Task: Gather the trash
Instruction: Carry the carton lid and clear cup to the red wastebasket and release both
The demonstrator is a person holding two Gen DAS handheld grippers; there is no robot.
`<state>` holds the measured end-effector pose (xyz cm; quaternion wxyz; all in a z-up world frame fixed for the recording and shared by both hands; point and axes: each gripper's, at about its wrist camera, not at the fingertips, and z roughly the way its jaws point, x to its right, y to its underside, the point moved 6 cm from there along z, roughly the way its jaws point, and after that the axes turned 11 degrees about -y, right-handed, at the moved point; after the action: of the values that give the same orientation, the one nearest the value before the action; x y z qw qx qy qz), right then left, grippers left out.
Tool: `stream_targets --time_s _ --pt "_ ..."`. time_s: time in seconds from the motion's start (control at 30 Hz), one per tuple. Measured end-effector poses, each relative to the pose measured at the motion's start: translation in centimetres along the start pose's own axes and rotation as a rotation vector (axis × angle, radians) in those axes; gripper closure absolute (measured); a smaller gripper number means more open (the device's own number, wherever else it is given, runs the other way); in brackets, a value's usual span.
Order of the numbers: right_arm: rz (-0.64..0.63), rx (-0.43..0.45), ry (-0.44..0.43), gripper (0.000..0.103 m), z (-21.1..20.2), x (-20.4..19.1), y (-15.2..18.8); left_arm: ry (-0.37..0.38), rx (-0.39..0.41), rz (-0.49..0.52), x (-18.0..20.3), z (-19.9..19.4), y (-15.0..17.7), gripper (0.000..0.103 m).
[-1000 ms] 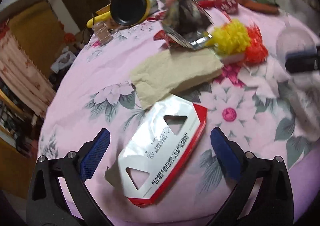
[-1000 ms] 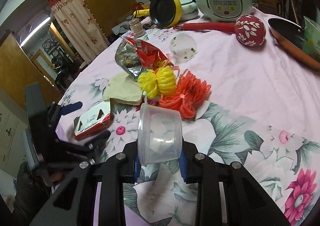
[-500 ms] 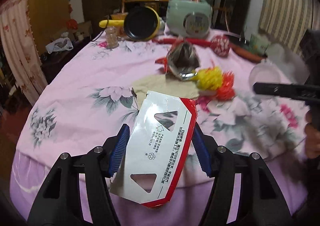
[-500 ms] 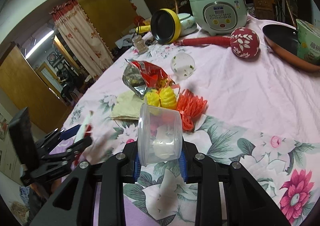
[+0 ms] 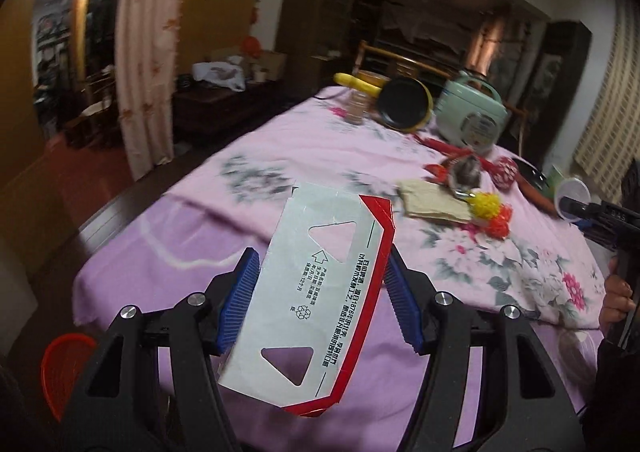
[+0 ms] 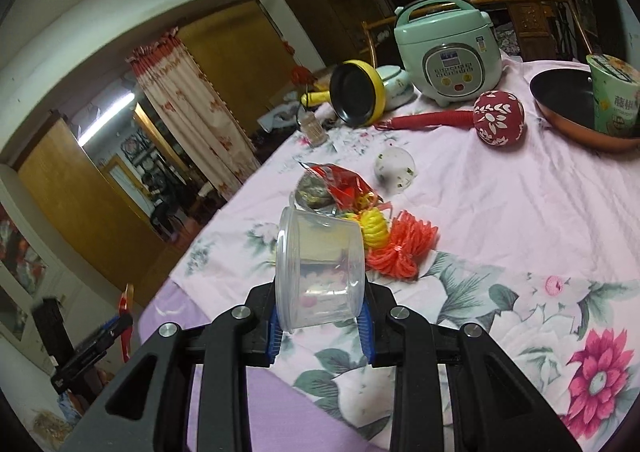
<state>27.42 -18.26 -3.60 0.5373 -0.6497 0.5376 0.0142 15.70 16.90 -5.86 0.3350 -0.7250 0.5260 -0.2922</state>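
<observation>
**Both grippers loaded above the table edge**

Blue pads (image 5: 240, 302) of the left gripper (image 5: 318, 302) press both long edges of a flattened white-and-red carton (image 5: 320, 292), held clear above the near edge of the pink floral tablecloth (image 5: 280, 156). Right gripper (image 6: 320, 326) is narrowed onto a clear plastic tub (image 6: 320, 272), lying on its side, rim to the left; nothing solid is discernible inside.

Just beyond the tub lie yellow (image 6: 374, 230) and orange plastic bundles (image 6: 400, 248), touching, with a crumpled foil snack bag (image 6: 332, 190) behind them. A beige cloth (image 5: 432, 198) lies beside the bag. Farther back: a small clear dome (image 6: 394, 170), red mallet (image 6: 498, 118), yellow pan (image 6: 356, 92), green rice cooker (image 6: 448, 52). At far right a copper pan (image 6: 568, 108) holds a green cup (image 6: 614, 96).

An orange basket (image 5: 66, 368) sits on the floor below the table edge, left. Cloth right of the bundles is bare.
</observation>
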Motion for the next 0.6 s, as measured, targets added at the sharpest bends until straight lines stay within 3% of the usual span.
stream_targets --time_s 0.13,0.27,0.43,0.6 --pt "0.012 0.049 -0.029 0.072 -1.3 -0.8 0.7 -0.106 0.013 -0.08 -6.3 -1.8 1.9 0.041" --pt "0.04 0.044 -0.074 0.072 -0.6 -2.0 1.9 -0.181 -0.017 -0.166 -12.1 -2.4 4.9 0.041" --pt "0.009 -0.029 -0.112 0.073 2.8 -5.3 4.1 -0.272 -0.08 -0.269 -18.2 -2.3 9.4 0.041" --pt "-0.066 -0.162 -0.169 0.073 8.2 -11.2 7.7 -0.321 -0.148 -0.357 -23.1 -1.3 14.0 0.041"
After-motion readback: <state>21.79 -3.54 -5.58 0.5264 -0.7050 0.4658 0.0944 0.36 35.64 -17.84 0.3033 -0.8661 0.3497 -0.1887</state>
